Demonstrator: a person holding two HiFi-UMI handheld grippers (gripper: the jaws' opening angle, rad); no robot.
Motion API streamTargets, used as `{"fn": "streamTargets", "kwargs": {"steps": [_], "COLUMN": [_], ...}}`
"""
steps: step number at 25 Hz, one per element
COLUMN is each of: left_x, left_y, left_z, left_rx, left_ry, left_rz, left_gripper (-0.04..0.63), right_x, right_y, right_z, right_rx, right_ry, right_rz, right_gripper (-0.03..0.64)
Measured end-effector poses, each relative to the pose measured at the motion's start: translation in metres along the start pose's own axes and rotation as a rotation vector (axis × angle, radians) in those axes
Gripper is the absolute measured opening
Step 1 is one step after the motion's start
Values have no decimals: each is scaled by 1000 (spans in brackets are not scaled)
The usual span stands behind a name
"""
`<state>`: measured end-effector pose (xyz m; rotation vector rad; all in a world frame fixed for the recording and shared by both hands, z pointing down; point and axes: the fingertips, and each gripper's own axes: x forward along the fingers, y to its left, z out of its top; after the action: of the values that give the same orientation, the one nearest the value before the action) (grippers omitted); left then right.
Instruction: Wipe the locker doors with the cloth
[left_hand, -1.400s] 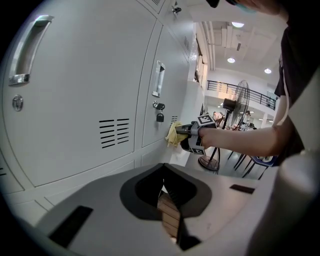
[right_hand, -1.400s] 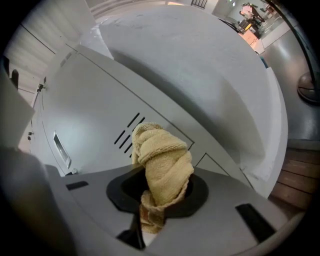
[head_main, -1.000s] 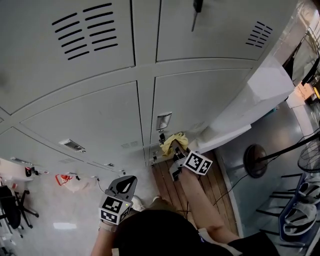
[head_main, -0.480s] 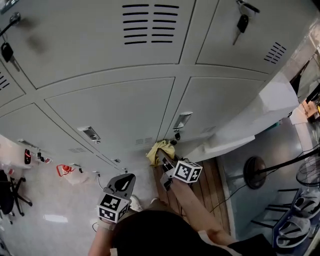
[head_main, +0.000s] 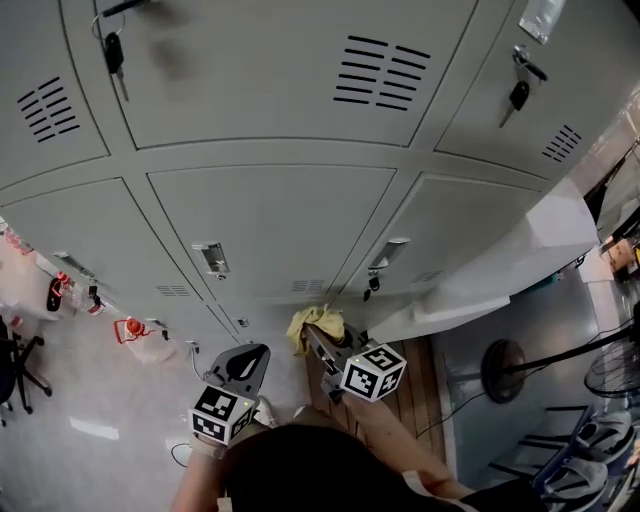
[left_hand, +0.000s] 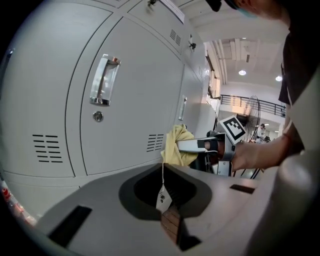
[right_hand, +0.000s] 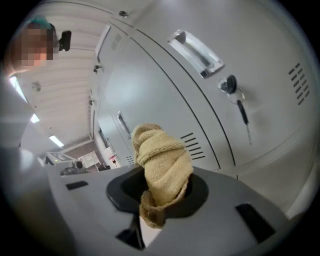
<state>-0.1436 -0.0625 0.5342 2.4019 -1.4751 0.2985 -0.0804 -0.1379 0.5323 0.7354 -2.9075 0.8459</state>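
Note:
A bunched yellow cloth (head_main: 312, 322) (right_hand: 162, 162) sticks out of my right gripper (head_main: 322, 340), which is shut on it. The cloth is low down by the seam between two grey locker doors, the middle one (head_main: 270, 215) and the right one (head_main: 450, 220); whether it touches the metal I cannot tell. In the left gripper view the cloth (left_hand: 179, 145) and the right gripper (left_hand: 196, 145) show beside a door's vent slots. My left gripper (head_main: 250, 354) (left_hand: 167, 210) hangs lower left, off the doors, jaws together and holding nothing. A small tag on a string dangles before it.
Recessed handles (head_main: 211, 257) and keys in locks (head_main: 371, 285) (right_hand: 235, 92) stick out of the doors. A white slanted panel (head_main: 520, 250) stands at the right, above wooden slats (head_main: 412, 385). A fan base (head_main: 503, 370) is further right. A red-and-white bag (head_main: 135, 335) lies on the floor at left.
My right gripper has carried the cloth leftward along the bottom of the lockers, from the right door's handle towards the seam. The head view has swung left. The left gripper has barely moved.

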Motion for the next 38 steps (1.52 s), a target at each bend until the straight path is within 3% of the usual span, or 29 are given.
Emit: {"fn": "streamTargets", "kwargs": {"steps": [6,14,24,38], "left_x": [-16,-29,-31,-34], "left_y": [13,9,-4,-9], "left_z": [25,46,49,41], "left_rx": [26,31,28,10], "left_ry": [-75,-140,-162,-144], "left_rz": [17,-13,-51,-42], "left_gripper": [9,11,35,34], "right_x": [-15,-39,-57,-62], "right_y": [34,57,52,50], "right_z": [19,39,33,22], "right_rx": [-161,-338,-358,-363], "right_ry": [2,-9,-9,20], "right_rz": [28,-8,-40,-35], "right_gripper": [80,80,78,78]}}
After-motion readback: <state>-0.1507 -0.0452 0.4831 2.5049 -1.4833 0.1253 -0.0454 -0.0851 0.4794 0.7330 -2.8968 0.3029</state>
